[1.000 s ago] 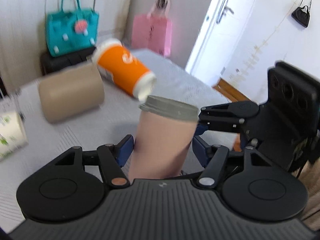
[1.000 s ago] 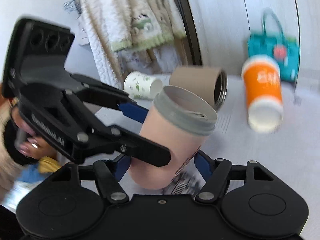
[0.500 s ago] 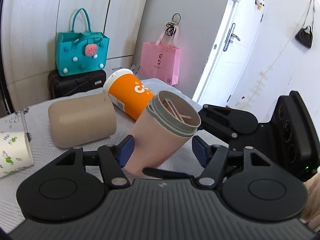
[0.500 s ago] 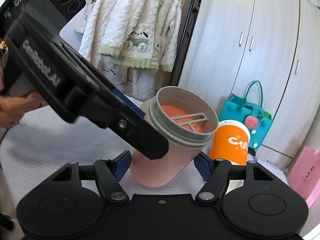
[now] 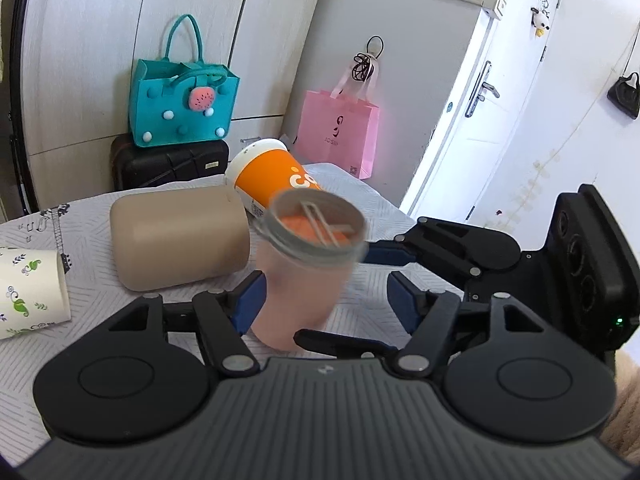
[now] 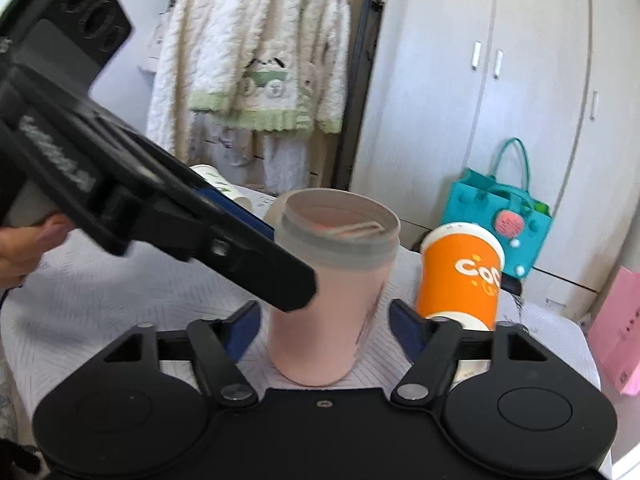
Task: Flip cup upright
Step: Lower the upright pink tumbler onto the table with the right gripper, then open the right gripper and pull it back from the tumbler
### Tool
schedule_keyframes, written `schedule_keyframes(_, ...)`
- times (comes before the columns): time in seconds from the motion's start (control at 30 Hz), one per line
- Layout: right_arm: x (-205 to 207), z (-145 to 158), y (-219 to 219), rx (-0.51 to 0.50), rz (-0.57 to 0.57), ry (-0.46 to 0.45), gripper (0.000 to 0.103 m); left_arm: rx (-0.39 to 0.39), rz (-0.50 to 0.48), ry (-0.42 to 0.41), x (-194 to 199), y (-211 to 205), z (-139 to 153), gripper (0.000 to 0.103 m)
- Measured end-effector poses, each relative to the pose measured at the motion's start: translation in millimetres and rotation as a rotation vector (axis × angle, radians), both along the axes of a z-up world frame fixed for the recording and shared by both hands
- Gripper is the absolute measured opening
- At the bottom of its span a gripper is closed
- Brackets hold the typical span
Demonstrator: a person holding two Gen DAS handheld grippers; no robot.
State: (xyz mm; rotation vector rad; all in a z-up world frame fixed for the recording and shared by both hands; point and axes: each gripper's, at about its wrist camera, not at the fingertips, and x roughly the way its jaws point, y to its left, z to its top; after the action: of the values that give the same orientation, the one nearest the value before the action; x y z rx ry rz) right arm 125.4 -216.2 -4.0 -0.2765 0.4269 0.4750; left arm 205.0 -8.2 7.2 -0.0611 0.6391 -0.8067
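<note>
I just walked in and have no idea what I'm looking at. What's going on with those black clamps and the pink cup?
A person holds a two-finger gripper in each hand. Both the left gripper and the right gripper are open around a pink cup, which stands mouth up on the table. An orange cup, a tan cup and a white patterned cup lie on their sides.

The pink plastic cup with the grey threaded rim (image 6: 332, 300), tilted half a second ago between both pairs of jaws, now stands nearly upright with its base on the white patterned counter (image 6: 100, 300), and both pairs of jaws have spread away from its sides.
</note>
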Motion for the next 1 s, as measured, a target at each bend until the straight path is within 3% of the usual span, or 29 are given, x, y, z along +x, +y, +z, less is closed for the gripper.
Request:
schedule_keyframes(0.17, -5, -2, -2, 0.032, 0.004, 0.006, 0.08, -0.013, 0.02, -0.019, -13, 5, 4, 0.075)
schedule_keyframes(0.53, -31, 7, -10, 0.048, -0.015, -0.05, 0.083, -0.014, 0.125, -0.007, -41, 18, 5, 0.076)
schedule_keyframes(0.83, -67, 17, -37, 0.135, -0.085, -0.042, 0.083, 0.085, 0.238, 0.022, -79, 20, 12, 0.081)
schedule_keyframes(1.0, -88, 29, -48, 0.157, -0.108, -0.058, 0.083, 0.193, 0.347, -0.045, -111, 14, 22, 0.085)
